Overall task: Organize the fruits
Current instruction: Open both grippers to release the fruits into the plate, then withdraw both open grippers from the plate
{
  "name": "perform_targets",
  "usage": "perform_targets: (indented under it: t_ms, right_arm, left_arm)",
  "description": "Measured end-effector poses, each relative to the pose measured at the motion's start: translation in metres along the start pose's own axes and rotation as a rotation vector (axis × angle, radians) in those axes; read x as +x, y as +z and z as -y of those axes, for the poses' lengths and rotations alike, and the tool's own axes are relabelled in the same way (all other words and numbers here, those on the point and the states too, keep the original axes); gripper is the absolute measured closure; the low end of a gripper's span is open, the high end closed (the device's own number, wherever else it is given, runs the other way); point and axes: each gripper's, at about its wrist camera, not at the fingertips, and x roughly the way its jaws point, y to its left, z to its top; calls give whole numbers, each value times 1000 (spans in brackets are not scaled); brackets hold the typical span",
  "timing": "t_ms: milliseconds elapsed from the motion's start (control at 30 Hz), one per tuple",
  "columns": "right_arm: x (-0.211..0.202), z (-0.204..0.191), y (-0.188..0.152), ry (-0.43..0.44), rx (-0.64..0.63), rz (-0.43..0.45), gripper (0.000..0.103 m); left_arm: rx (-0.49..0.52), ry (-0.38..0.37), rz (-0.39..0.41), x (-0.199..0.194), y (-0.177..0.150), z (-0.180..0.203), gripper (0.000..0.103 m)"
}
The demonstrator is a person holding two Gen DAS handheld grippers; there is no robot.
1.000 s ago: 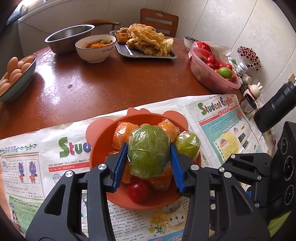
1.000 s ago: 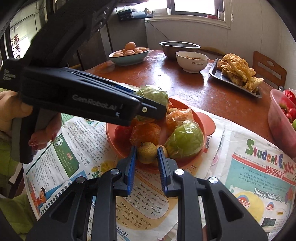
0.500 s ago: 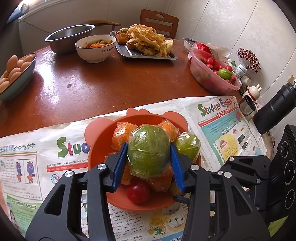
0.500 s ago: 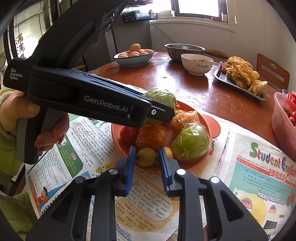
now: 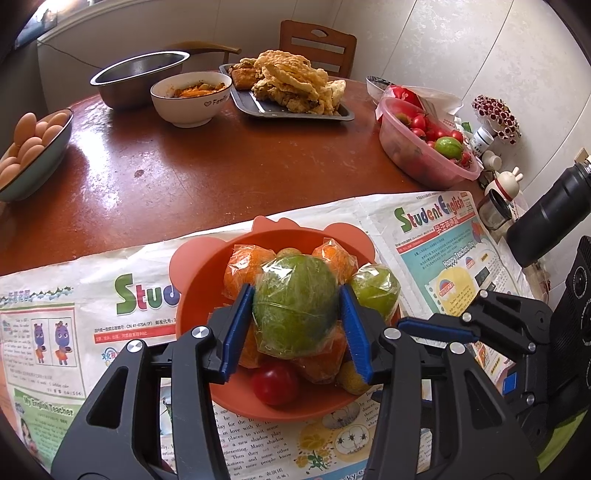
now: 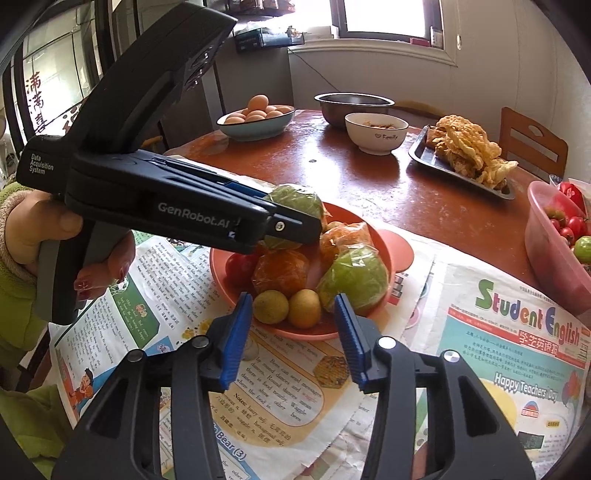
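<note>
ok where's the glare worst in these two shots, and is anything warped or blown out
Left wrist view: strong sheen on the red table near the egg bowl, and highlights on the plastic around the green fruit; edges curve with fisheye bend. Right wrist view: the window is blown out white, and the chair and walls bow at the rim.

Round reddish-brown wooden table, glossy top, bright glare patches. Newspaper sheets spread over near side. Wooden chair at far edge, cut-out handle in backrest; same chair at right in right wrist view. Pale marbled wall panels behind table, vertical seams. Window above white sill, strong daylight. Cable trailing down grey wall beneath sill. Glass panels with red Chinese characters at left.
</note>
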Motion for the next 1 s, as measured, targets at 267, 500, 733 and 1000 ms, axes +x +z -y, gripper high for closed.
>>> perform_targets:
  t_ms: [267, 500, 733, 1000]
  right_arm:
    - [-2, 6, -1, -29, 22, 2, 46]
    - [-6, 11, -1, -55, 51, 10, 39]
    - [-15, 8, -1, -87, 65, 25, 29]
    - [-31, 3, -1, -144, 95, 45, 17]
  left_arm:
    - [-1, 3, 18, -7, 0, -1, 59]
    - [-13, 22, 37, -16, -2, -3, 51]
    - [-29, 50, 68, -33, -9, -6, 39]
    - [-41, 117, 105, -57, -24, -7, 23]
